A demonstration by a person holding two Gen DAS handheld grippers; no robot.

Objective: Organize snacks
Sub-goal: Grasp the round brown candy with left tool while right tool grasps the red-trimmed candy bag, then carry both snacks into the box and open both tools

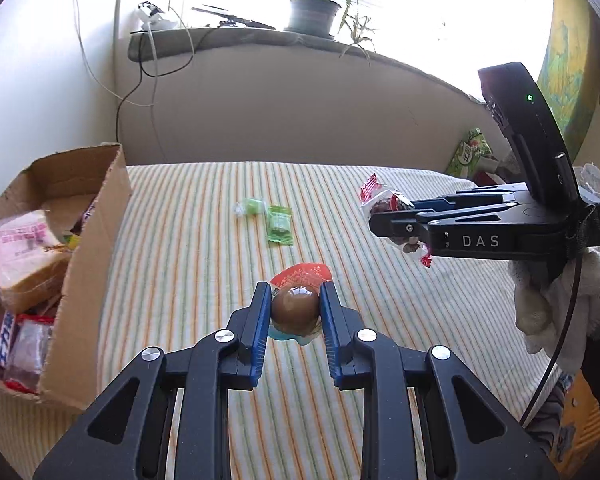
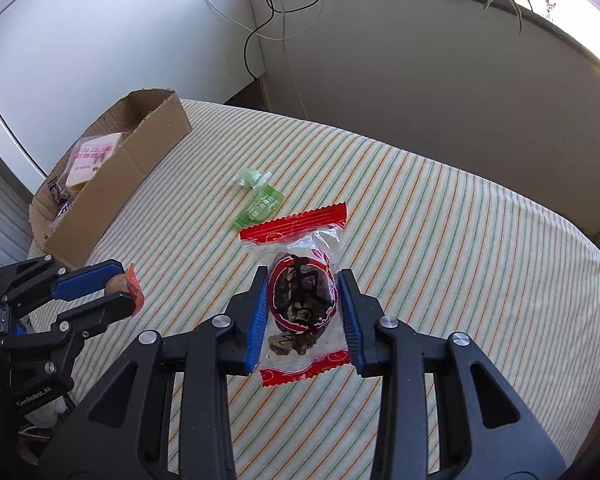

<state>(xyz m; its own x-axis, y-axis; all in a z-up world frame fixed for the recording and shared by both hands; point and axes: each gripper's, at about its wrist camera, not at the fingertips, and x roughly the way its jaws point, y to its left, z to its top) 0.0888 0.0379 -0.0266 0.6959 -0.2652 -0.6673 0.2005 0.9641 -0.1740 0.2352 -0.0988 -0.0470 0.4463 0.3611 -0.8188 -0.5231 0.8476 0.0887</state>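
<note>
Two handheld grippers hover above a striped tablecloth (image 2: 440, 216), each pinching one snack. The left gripper (image 1: 295, 308) squeezes a vacuum-packed brown egg (image 1: 295, 309) between its blue pads. The right gripper (image 2: 303, 308) clamps a red-ended clear packet of dark fruit (image 2: 300, 300), its long axis running forward along the fingers. The open cardboard box (image 1: 96, 240), already partly filled with snacks, sits at the table's left edge, so the left gripper is clearly nearer. Two green candies (image 1: 266, 216) lie loose on the cloth, between the grippers and the far edge.
</note>
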